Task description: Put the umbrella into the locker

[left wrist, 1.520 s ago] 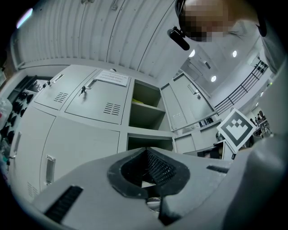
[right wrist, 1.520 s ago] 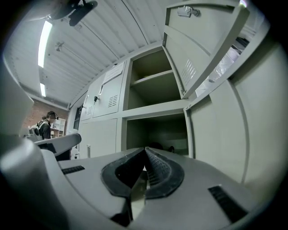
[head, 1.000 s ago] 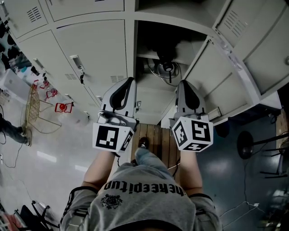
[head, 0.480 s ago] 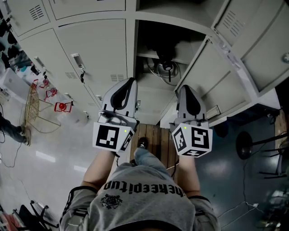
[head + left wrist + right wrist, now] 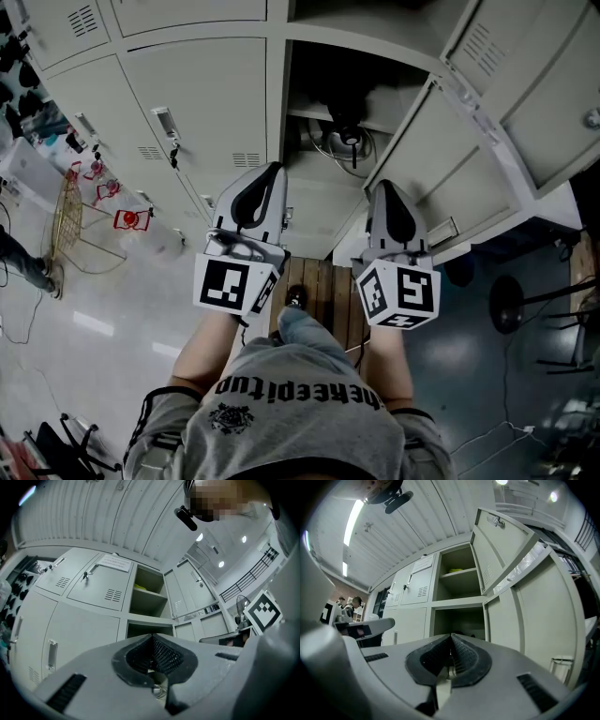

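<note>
Dimly, umbrella (image 5: 351, 97) sits shadowed inside locker (image 5: 276, 103); left claw (image 5: 152, 638), right claw (image 5: 451, 637) clenched, empty.

Locker rm w/ grey metal lockers (image 5: 202, 103), polished floor (image 5: 103, 309), corrugated ceiling (image 5: 93, 508)

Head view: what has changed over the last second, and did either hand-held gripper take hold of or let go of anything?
The right hand-held gripper slid slightly down the picture, back toward the person. Nothing was grasped or released: its jaws are closed and empty. The left hand-held gripper kept its place, also closed and empty. The locker door is open as before.
</note>
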The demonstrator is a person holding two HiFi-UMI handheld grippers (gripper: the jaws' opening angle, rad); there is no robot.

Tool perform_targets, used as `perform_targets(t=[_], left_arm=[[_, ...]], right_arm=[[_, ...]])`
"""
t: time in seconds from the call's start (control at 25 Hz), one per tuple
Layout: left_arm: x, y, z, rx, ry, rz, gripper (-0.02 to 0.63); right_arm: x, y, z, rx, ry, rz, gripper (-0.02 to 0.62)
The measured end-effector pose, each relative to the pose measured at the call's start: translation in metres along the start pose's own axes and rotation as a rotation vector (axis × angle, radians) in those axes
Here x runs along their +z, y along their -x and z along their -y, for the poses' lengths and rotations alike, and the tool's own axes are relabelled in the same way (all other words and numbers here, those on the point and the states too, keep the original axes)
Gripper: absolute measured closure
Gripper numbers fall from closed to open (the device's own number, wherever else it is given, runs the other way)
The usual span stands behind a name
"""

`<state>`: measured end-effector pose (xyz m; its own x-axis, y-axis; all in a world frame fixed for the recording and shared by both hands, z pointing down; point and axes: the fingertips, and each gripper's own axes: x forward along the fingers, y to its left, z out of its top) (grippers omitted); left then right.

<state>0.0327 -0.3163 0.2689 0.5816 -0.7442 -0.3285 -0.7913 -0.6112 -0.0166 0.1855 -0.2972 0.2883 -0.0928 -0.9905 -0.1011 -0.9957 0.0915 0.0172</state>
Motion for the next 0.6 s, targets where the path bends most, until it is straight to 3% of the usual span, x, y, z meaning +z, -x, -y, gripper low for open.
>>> perform_targets(t=[0.6], left_arm=[[0.0035, 0.0050, 0.0055, -0.007, 0.004, 0.010, 0.601]], right_arm=[[0.0041, 0.0094, -0.0003, -0.007, -0.001, 0.009, 0.592]])
